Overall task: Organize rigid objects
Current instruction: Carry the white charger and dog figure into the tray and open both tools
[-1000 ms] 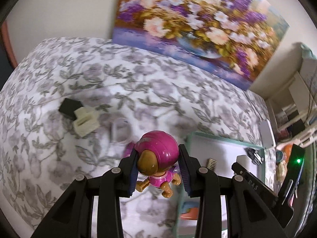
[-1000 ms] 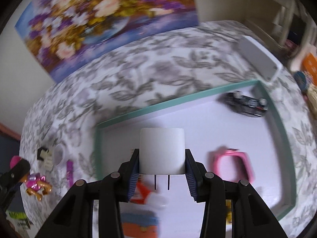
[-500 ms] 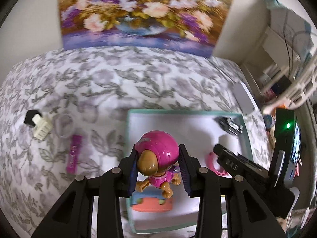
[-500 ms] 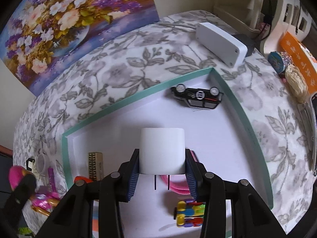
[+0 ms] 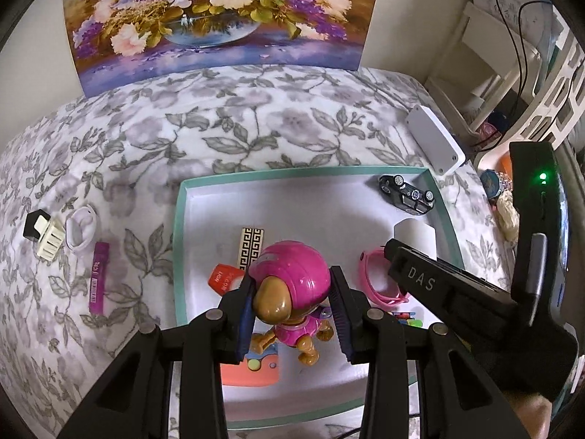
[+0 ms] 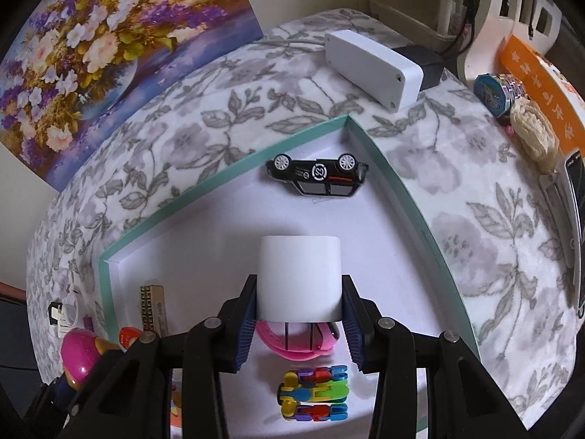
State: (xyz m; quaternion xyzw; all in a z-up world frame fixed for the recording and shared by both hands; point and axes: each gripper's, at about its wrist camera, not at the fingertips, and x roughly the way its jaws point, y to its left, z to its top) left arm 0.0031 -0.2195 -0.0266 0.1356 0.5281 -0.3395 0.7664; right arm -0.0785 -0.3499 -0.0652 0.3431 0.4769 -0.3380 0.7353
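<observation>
My left gripper [image 5: 292,314] is shut on a pink-helmeted toy dog [image 5: 289,289] and holds it above the near left part of the green-rimmed white tray [image 5: 179,219]. My right gripper [image 6: 298,329] is shut on a white plug adapter [image 6: 299,278], prongs toward me, above the tray [image 6: 398,197] and over a pink bracelet [image 6: 292,347]. The right gripper also shows in the left wrist view [image 5: 413,252]. In the tray lie a black toy car [image 6: 318,175], a patterned bar [image 5: 250,247], a red tag [image 5: 225,278], an orange toy [image 5: 252,364] and coloured clips [image 6: 314,395].
Left of the tray on the floral cloth lie a purple stick [image 5: 98,276], a white ring case [image 5: 83,228] and a cream and black plug [image 5: 44,232]. A white box [image 6: 373,69] lies behind the tray. A flower painting [image 5: 219,14] leans on the wall. Clutter lies right [image 6: 530,95].
Both grippers have moved over the tray with their objects still held. The left came from the cloth at the left; the right moved toward the tray's far right corner.
</observation>
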